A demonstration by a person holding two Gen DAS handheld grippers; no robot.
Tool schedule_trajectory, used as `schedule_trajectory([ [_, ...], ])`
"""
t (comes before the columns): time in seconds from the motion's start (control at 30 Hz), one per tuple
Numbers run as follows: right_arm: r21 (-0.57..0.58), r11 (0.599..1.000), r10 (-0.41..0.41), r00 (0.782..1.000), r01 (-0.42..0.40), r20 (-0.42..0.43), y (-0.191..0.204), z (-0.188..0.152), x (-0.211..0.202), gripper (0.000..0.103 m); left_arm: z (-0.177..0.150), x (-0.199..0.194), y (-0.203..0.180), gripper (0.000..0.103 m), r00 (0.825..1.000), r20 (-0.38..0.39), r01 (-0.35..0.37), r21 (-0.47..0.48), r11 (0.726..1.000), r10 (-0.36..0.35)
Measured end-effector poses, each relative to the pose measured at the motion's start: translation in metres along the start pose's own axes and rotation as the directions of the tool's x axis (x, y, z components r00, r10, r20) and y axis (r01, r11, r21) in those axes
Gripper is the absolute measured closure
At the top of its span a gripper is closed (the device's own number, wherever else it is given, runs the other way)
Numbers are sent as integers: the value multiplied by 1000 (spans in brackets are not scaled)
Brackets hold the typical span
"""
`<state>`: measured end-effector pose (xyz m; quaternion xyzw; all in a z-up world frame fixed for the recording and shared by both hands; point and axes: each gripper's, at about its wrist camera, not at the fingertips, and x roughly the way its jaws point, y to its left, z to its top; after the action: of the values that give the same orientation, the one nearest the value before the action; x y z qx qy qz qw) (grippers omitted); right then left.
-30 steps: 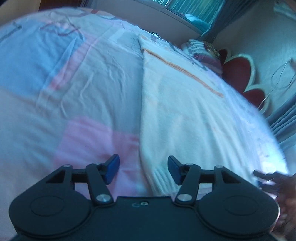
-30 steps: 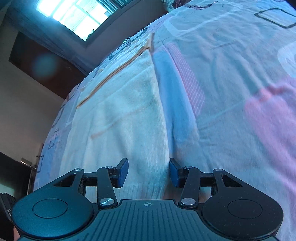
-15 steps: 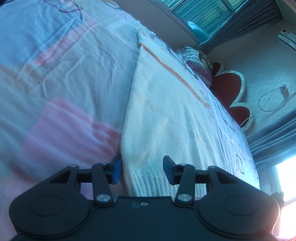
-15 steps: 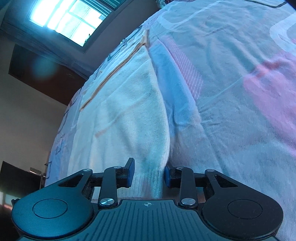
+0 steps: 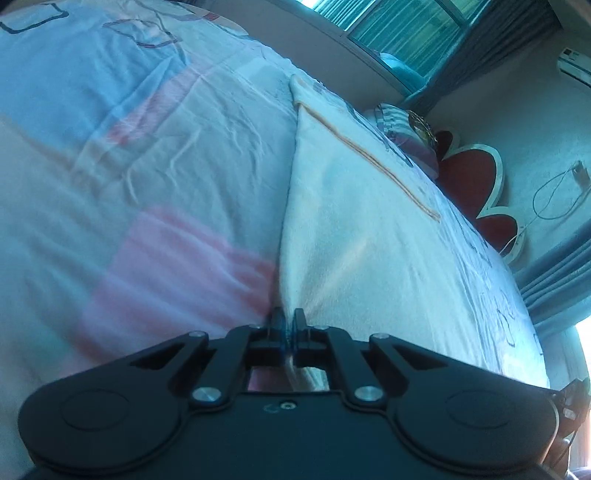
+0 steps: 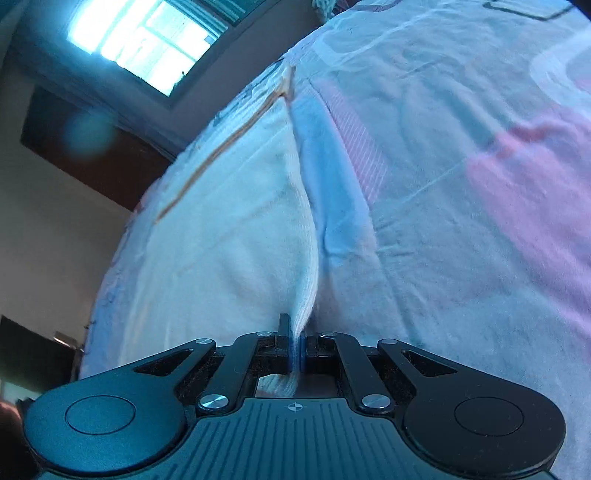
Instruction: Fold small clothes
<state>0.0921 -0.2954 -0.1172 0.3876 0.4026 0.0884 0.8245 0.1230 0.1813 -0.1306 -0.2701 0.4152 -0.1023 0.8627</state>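
Left wrist view: the left gripper (image 5: 287, 325) has its two blue-padded jaws drawn together on the near corner of a cream knitted garment (image 5: 354, 243), pinching the ribbed hem so that a sliver of the cloth shows between the pads and behind them through the gap in the black frame. The garment lies flat on the bedsheet (image 5: 147, 155), a pale sheet with blue and pink patches and many fine creases, and runs away from the gripper toward the far side of the bed. Its left edge forms a straight line up the middle of the view, and a thin tan stripe (image 5: 384, 173) crosses it near the far end. Beyond the garment lies a striped pillow (image 5: 402, 125), next to a red flower-shaped headboard (image 5: 472, 184). A window with curtains (image 5: 402, 33) stands above the bed's far edge, and a looped cable (image 5: 554, 199) hangs on the wall at the right.

Right wrist view: the right gripper (image 6: 294, 350) is likewise closed tight on the garment (image 6: 229, 236), here on its other near corner; the ribbed hem rises in a small peak out of the clamped pads. The garment's right edge curves away up the view, with the tan stripe (image 6: 229, 136) running along its far part. The sheet (image 6: 461, 166) spreads out to the right of it. A bright window (image 6: 147, 40) shows at the upper left above a dark panel on the wall
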Motion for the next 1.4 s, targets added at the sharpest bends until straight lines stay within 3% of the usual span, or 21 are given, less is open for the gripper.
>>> schedule_trajectory([
  [0.2,-42,998,49,997,-47,55,24,15,-11,100,12,-13,-3,101,997,60,45,-26,999,-43],
  [0.4,-69,994,96,989,-88,116,51,49,-4,100,51,-5,-25,101,986,133,110,-39,993,-104],
  [0.73,-100,992,93,984,-78,154,95,156,46,100,149,51,-48,101,971,208,139,-101,985,-116],
  [1.07,-52,998,47,992,-40,121,85,262,146,100,250,153,-70,101,982,168,99,-55,994,-88],
  [1.3,10,999,45,997,-45,55,55,304,208,100,281,214,-59,101,994,103,36,-53,998,-30],
  [1.4,73,994,82,996,-84,30,39,316,230,100,288,233,-49,101,996,84,37,-76,996,-30],
])
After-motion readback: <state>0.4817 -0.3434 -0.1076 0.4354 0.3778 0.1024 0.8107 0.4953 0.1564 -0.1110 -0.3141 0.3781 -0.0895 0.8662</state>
